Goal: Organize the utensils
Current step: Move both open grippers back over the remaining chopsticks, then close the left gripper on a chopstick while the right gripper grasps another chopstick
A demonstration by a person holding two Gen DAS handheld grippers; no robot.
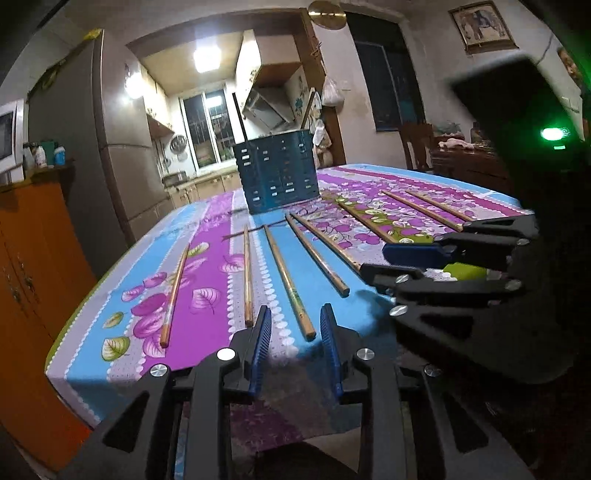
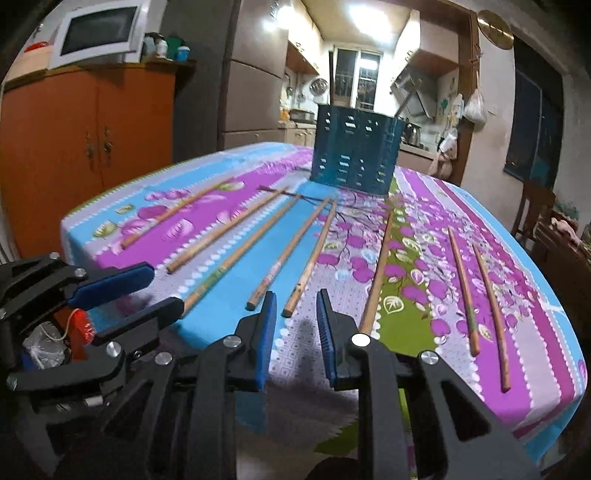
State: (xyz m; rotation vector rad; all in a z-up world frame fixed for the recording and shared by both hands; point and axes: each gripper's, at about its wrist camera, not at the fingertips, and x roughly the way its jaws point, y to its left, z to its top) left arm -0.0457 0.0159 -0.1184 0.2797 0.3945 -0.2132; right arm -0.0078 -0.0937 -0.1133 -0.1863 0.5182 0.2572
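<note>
Several wooden chopsticks point(image 1: 288, 284) lie spread in a row on the flowered tablecloth point(image 1: 207, 295); they also show in the right wrist view point(image 2: 310, 254). A dark blue perforated utensil holder point(image 1: 277, 173) stands upright behind them, also in the right wrist view point(image 2: 356, 149), with a couple of sticks in it. My left gripper point(image 1: 295, 325) is open and empty at the table's near edge, above the chopstick ends. My right gripper point(image 2: 295, 310) is open and empty beside it; it shows at the right of the left wrist view point(image 1: 402, 262).
An orange cabinet point(image 2: 85, 144) with a microwave point(image 2: 99, 33) on top stands left of the table. A grey fridge point(image 1: 85, 147) is beyond it. A wooden chair point(image 1: 417, 144) and a dark side table point(image 1: 465, 162) stand at the far right.
</note>
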